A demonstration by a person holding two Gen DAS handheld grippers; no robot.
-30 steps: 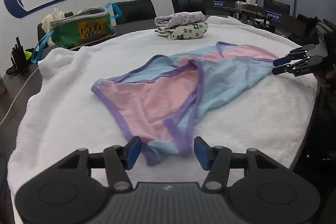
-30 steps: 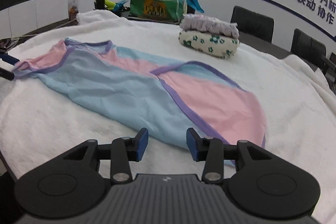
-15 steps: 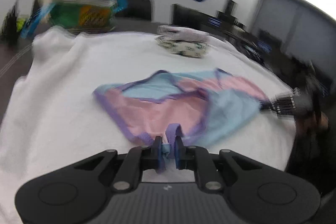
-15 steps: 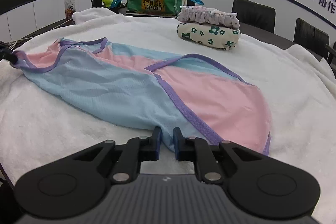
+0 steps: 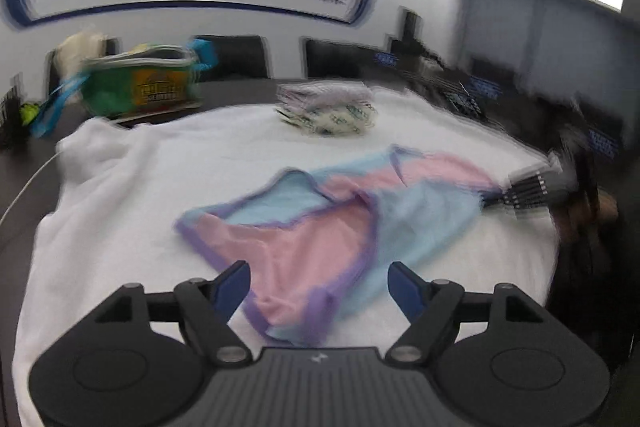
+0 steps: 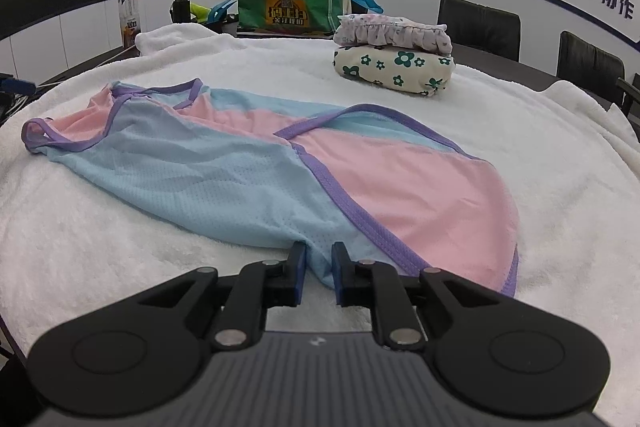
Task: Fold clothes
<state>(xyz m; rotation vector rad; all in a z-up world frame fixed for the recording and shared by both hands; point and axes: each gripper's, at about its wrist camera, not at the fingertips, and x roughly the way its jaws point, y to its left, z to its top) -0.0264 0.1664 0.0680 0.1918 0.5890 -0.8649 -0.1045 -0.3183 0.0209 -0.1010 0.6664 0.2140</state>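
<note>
A pink and light-blue garment with purple trim (image 6: 248, 163) lies spread on the white towel (image 6: 540, 131). My right gripper (image 6: 319, 267) is shut on the blue hem at its near edge, with cloth pinched between the pads. In the blurred left wrist view the same garment (image 5: 320, 247) lies below my left gripper (image 5: 319, 283), whose jaws are opening wide. The purple-trimmed end sits between the fingers, untouched by the pads. The right gripper (image 5: 520, 191) shows as a blur at the garment's far right end.
Two folded garments (image 6: 394, 55) are stacked at the back of the towel. Behind them stands a green bag (image 6: 292, 9), with a bottle (image 6: 130, 13) to the left. Dark chairs (image 6: 478, 27) line the table's far side.
The left gripper closed on the garment's purple-trimmed end, then opened wide and drew back and up. The right gripper closed on the blue hem and stays there.
</note>
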